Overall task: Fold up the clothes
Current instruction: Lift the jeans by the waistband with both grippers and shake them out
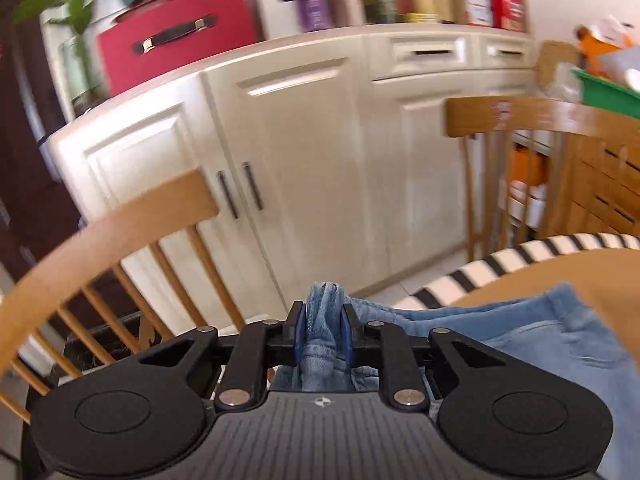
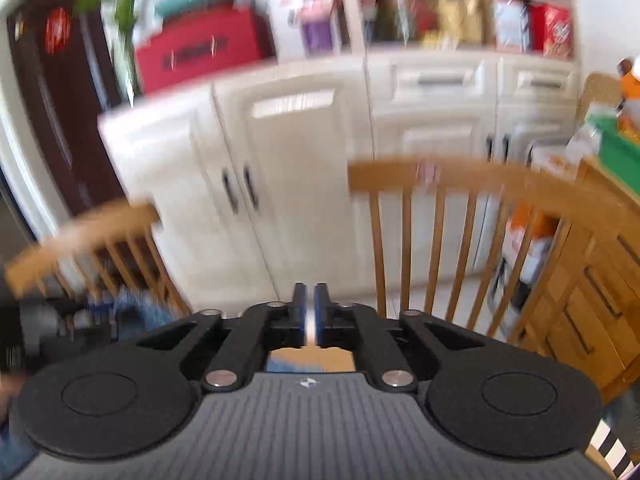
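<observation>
My left gripper (image 1: 323, 320) is shut on a bunched fold of a light blue denim garment (image 1: 520, 336). The garment trails to the right over the wooden table (image 1: 592, 272), lifted at the gripped end. My right gripper (image 2: 310, 308) has its jaws nearly together with only a thin gap, and nothing shows between them. A blurred patch of the blue garment (image 2: 136, 312) shows low at the left in the right wrist view.
A black-and-white striped cloth (image 1: 480, 276) edges the table. Wooden chairs (image 1: 120, 240) (image 2: 440, 184) stand beyond it, before cream cabinets (image 1: 320, 160). A red box (image 1: 176, 40) sits on the cabinet top. A green bin (image 1: 608, 92) and wooden drawers (image 2: 592, 300) are at the right.
</observation>
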A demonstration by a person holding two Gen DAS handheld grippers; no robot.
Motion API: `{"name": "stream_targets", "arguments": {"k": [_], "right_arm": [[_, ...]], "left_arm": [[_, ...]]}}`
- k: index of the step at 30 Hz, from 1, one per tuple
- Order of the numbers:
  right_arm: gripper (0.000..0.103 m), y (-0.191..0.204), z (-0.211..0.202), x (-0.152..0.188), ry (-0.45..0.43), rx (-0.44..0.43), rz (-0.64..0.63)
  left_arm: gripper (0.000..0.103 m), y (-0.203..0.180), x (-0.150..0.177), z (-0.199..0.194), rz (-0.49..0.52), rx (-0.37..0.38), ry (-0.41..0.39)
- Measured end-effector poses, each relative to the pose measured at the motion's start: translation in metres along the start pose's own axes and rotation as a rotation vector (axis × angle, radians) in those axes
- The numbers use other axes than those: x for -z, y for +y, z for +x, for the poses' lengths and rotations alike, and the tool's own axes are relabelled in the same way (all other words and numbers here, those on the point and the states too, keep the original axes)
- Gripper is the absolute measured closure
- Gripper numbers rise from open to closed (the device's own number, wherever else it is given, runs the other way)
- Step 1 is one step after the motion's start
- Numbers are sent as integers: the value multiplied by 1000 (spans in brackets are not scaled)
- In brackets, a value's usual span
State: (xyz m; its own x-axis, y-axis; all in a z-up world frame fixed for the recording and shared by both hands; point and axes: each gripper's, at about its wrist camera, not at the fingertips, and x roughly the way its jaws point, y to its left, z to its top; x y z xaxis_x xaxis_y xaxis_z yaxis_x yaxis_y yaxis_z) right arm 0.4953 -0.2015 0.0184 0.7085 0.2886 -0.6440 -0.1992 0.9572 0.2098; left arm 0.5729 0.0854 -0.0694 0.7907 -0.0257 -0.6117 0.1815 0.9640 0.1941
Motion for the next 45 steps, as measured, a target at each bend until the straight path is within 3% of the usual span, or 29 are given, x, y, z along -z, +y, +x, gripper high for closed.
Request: {"name": "stream_targets", "arguments": {"k": [1,2,4,7,8,10,12,14,16,18,21,24,26,31,33,34,35,38,40,43,45], "right_arm": [[53,-6,6,15,48,-22,19],[36,-10,14,31,101,-33,39],[43,-14,29,59,163,-45,75],[45,-12,53,97,236,-59,153],[56,-11,57,105,206,-63,166],[89,-6,63,110,162,-101,221],[94,-13,60,116,142,-141,331],[96,-25,49,115,97,-175,425],[96,-34,34,108,37,-168,419],[96,-42,19,95,-14,-107,362],[96,-71,17,68,-49,12,291],[96,-89,39,40,-43,162,261],[96,-92,56,36,-16,226,254],[93,-84,85,58,82,313,175],[85,-80,86,63,90,345,154],[74,-76,85,63,91,366,151],[64,-74,82,62,95,377,164],[63,-66,42,58,32,354,155],[59,-53,-4,64,-35,297,108],[41,-34,-83,99,-44,99,35],[43,-19,-133,140,-9,-9,-33]], "left_arm": [[73,7,7,4,-11,2,-3],[70,16,12,5,-23,5,4],[56,40,28,-1,-70,20,23],[53,73,54,-11,-139,82,102],[53,80,63,-13,-151,101,130],[53,87,79,-16,-176,147,167],[56,87,93,-13,-219,201,204],[60,85,100,-7,-283,229,228],[63,78,96,3,-314,248,220],[72,69,89,16,-369,300,214],[74,46,75,40,-437,339,210],[87,16,60,60,-401,305,164],[88,1,56,67,-378,252,161],[84,-20,58,64,-214,152,123],[76,-31,56,65,-139,102,110],[70,-33,57,60,-97,75,105],[67,-36,60,53,-69,53,109],[59,-13,62,21,-151,25,115],[36,10,72,-18,-243,29,75],[25,26,107,-93,-291,54,45],[24,23,136,-141,-304,100,71]]}}
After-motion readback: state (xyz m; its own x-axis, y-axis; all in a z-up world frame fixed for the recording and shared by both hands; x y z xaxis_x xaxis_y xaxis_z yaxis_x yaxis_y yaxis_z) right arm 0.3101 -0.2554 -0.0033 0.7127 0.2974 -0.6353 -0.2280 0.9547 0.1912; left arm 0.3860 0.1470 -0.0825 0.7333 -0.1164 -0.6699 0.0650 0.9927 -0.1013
